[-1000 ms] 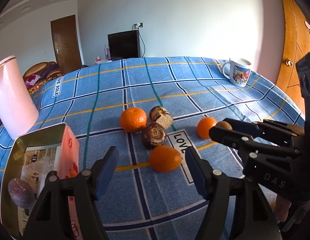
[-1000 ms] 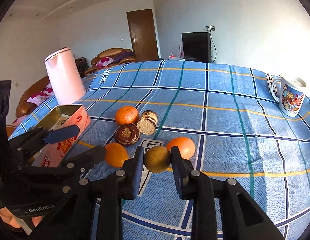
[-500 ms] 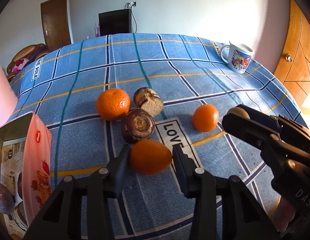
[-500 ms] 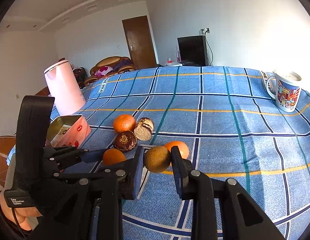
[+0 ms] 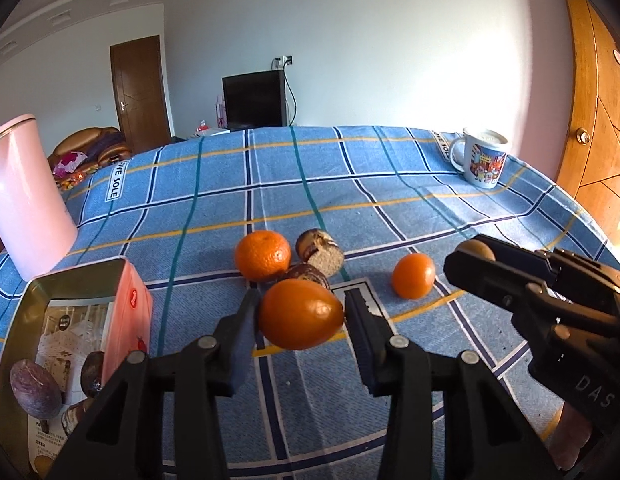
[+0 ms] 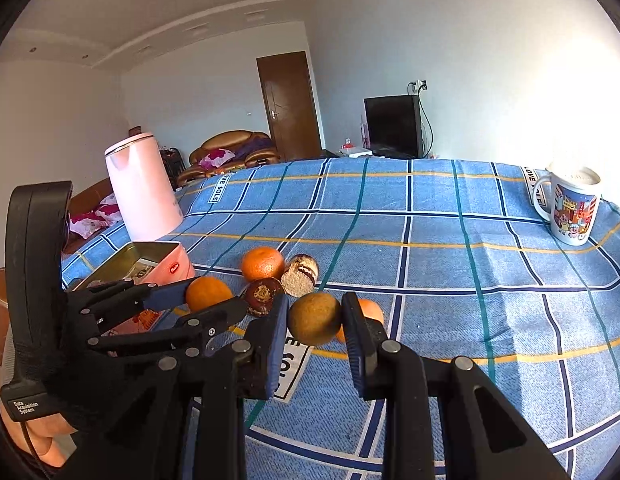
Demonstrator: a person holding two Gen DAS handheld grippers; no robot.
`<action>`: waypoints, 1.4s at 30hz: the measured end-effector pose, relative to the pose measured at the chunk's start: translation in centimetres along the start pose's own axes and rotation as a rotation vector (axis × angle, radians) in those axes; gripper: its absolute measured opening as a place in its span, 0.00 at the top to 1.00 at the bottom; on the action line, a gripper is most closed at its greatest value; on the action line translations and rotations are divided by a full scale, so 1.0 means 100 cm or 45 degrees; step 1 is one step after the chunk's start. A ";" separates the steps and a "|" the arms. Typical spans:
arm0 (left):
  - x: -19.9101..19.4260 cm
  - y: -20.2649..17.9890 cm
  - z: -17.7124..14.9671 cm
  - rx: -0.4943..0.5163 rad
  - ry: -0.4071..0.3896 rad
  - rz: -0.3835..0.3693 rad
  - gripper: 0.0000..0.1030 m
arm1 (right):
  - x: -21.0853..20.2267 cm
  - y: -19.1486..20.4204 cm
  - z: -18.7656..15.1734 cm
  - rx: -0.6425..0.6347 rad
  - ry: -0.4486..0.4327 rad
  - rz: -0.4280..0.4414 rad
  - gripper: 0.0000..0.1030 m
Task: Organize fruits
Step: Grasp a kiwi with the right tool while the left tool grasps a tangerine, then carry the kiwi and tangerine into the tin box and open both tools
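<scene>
Left gripper (image 5: 299,316) pinches a smooth, glossy oval orange fruit (image 5: 301,314) between its blue pads, raised above the checked woven cloth (image 5: 390,184) — right gripper (image 6: 314,320), just alongside, clamps a dull, rough brownish round fruit (image 6: 314,318).

Pink kettle (image 6: 143,190), mug (image 6: 572,208), television (image 6: 394,126)

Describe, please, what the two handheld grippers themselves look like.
Both the left gripper and the right gripper are black plastic linkages with silver pivot screws and blue-grey ribbed finger pads. The left one's housing carries small white lettering and a thin black cable near the bare hand.
</scene>
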State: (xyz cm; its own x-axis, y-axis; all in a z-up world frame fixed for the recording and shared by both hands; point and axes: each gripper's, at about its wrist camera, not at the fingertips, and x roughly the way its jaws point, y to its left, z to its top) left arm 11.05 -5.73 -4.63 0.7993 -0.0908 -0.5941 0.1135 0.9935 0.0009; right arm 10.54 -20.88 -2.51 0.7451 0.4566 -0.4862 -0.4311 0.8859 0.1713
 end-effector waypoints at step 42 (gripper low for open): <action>-0.044 -0.001 -0.010 0.008 -0.266 0.111 0.56 | -0.036 0.019 -0.004 -0.133 -0.233 -0.023 0.72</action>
State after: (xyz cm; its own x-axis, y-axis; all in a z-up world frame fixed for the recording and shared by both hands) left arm 6.93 -5.39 -2.82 0.9111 -0.0174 -0.4117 0.0419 0.9978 0.0506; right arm 6.81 -20.93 -0.79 0.8292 0.4564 -0.3228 -0.4603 0.8851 0.0692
